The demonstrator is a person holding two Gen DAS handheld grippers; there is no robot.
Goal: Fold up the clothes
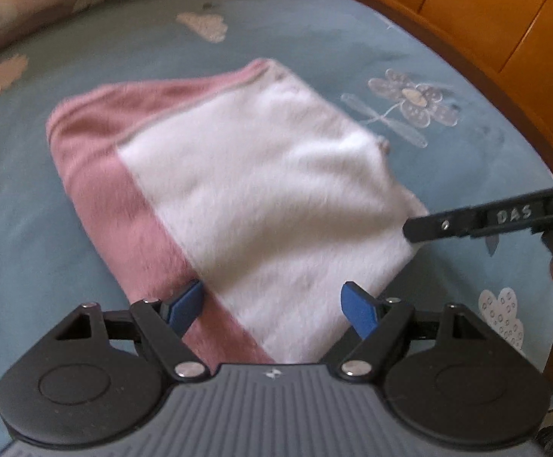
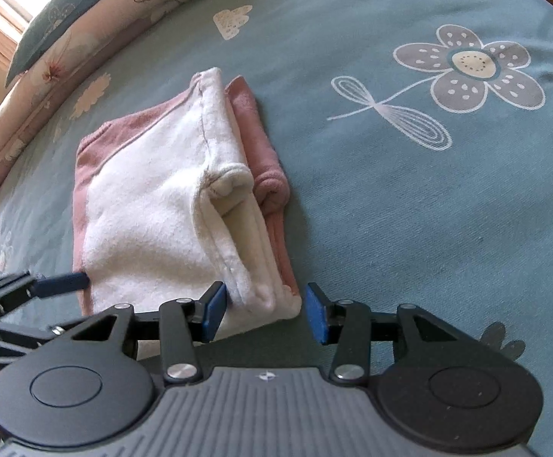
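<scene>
folded pink-and-white garment (image 1: pixel 246 175) on the blue flowered bed (image 2: pixel 409 209), both claws released.
left claw (image 1: pixel 274 310) gapes over the garment's near edge; right claw (image 2: pixel 263 314) gapes around its near corner. seen from the left wrist, the right claw's arm reads "das". wooden bed frame (image 1: pixel 478 19) along the far edge.

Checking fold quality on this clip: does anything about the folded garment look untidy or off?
Mostly neat, but the pink and white garment is not flush along its right edge: a bunched roll of white fabric bulges out mid-edge, and a pink layer sticks out beside it. Both claws, left and right, are open at its near edge.
</scene>
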